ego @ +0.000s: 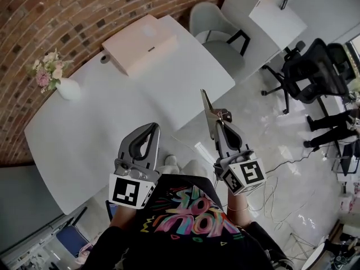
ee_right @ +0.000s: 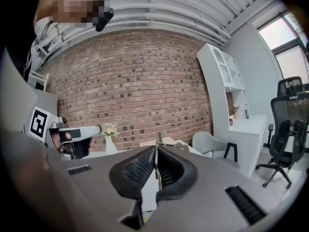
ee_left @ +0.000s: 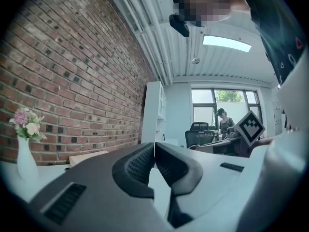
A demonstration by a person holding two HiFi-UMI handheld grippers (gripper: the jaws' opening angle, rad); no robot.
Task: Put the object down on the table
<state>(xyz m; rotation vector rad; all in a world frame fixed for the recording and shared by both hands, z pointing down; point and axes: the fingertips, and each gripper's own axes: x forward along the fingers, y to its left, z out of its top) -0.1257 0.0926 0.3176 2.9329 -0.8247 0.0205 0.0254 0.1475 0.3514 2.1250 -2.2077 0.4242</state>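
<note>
My right gripper (ego: 219, 126) is shut on a thin flat board (ego: 207, 110) with a metal clip (ego: 223, 116). The board stands on edge and pokes out past the jaws. The gripper hangs just off the white table's (ego: 112, 117) near right edge, above the floor. In the right gripper view only the board's narrow edge (ee_right: 157, 144) shows between the pads of that gripper (ee_right: 156, 161). My left gripper (ego: 153, 129) hovers at the table's near edge. Seen in its own view, the left gripper (ee_left: 154, 151) is shut, its pads meeting with nothing between them.
A flat cardboard box (ego: 140, 44) lies at the table's far end and a white vase of flowers (ego: 59, 82) stands at its left. A grey chair (ego: 216, 24), a second white table (ego: 264, 10) and a black office chair (ego: 315, 66) stand beyond. Cables (ego: 275, 190) lie on the floor.
</note>
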